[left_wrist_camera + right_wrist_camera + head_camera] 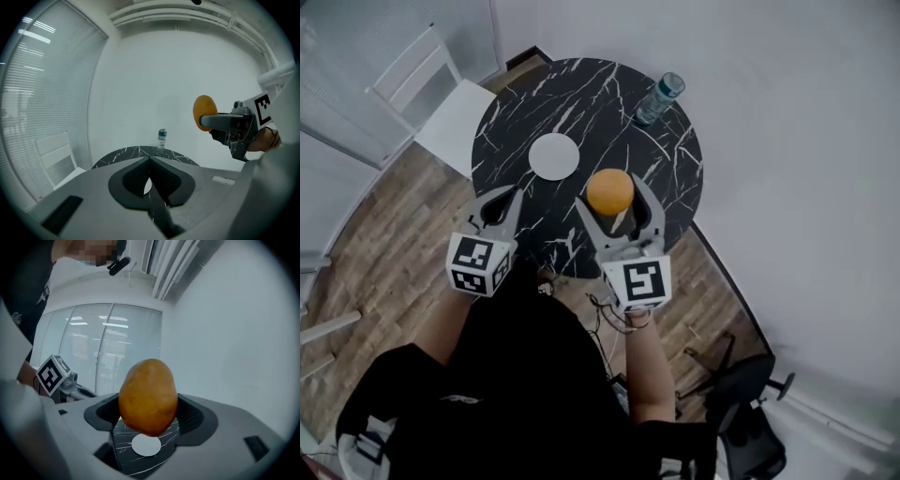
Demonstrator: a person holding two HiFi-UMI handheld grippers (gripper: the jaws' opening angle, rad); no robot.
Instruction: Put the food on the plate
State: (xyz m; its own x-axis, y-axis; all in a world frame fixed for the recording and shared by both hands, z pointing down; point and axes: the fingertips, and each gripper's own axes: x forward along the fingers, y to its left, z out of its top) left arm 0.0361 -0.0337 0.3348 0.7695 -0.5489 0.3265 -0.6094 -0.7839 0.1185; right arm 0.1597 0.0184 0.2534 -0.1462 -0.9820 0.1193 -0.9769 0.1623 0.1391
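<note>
Right gripper (612,195) clamps potato (148,397) over table (581,94), just beside plate (554,157); left gripper (511,195) jaws pressed together, empty, near plate.

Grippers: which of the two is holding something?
The right gripper, clamped on the orange-brown potato; the left gripper has its jaws shut on nothing.

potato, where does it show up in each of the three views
Head view: the potato is at the centre, between the jaws of the right gripper.
Left gripper view: the potato is right of centre, gripped and seen from the side.
Right gripper view: the potato is at the centre, between the jaws.
Shared landmark: the black marble table.
</note>
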